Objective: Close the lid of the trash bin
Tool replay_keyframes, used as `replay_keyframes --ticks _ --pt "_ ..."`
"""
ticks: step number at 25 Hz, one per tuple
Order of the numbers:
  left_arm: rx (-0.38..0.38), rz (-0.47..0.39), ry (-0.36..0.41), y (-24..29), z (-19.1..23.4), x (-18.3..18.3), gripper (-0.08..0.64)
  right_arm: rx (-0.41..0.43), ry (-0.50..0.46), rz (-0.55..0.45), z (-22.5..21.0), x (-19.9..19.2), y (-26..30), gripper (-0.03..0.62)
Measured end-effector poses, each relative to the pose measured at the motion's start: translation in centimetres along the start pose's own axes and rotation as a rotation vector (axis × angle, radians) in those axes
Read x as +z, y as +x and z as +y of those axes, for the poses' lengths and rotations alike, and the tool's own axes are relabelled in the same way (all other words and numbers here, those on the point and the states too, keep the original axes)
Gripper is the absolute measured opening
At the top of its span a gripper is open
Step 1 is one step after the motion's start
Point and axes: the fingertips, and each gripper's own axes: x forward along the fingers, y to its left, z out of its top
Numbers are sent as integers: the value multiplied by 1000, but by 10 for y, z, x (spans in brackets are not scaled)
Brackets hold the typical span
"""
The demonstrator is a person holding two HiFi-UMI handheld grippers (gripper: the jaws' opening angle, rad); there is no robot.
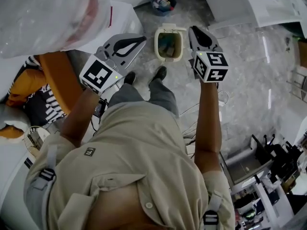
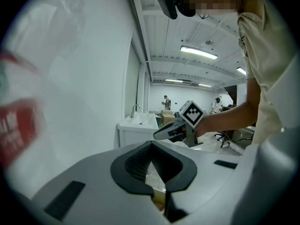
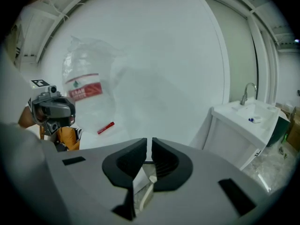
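The cream trash bin [image 1: 157, 44] stands on the marble floor just beyond the person's shoes. Its mouth is uncovered and rubbish shows inside; I cannot make out the lid clearly. My left gripper [image 1: 142, 39] hovers left of the bin, its jaws closed together and empty. My right gripper [image 1: 194, 30] hangs over the bin's right rim, jaws together with nothing between them. In the left gripper view the left gripper [image 2: 151, 144] points toward the right gripper [image 2: 156, 136]. Below the right gripper [image 3: 149, 142] a cream piece of the bin [image 3: 144, 187] shows.
A small dark waste basket [image 1: 163, 3] with coloured rubbish stands farther back. A white sink cabinet [image 1: 225, 4] is at the back right. A large clear plastic bag [image 1: 48, 18] and orange cushions [image 1: 55, 75] fill the left. The person's shoes [image 1: 159, 74] stand near the bin.
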Motion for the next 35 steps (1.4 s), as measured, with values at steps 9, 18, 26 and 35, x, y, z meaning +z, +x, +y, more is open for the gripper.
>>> replay_keyframes --ticks 9,18,26,35 --pt "35 48 -87 22 9 -45 14 52 24 131 -35 -69 74 33" --pt "69 102 -177 30 26 -89 14 107 -7 258 -49 -134 137 110" --pt "87 144 -233 25 35 -132 14 165 -43 367 -49 -195 194 131" --pt "94 179 -281 23 37 -169 14 210 -81 429 -48 -239 225 151"
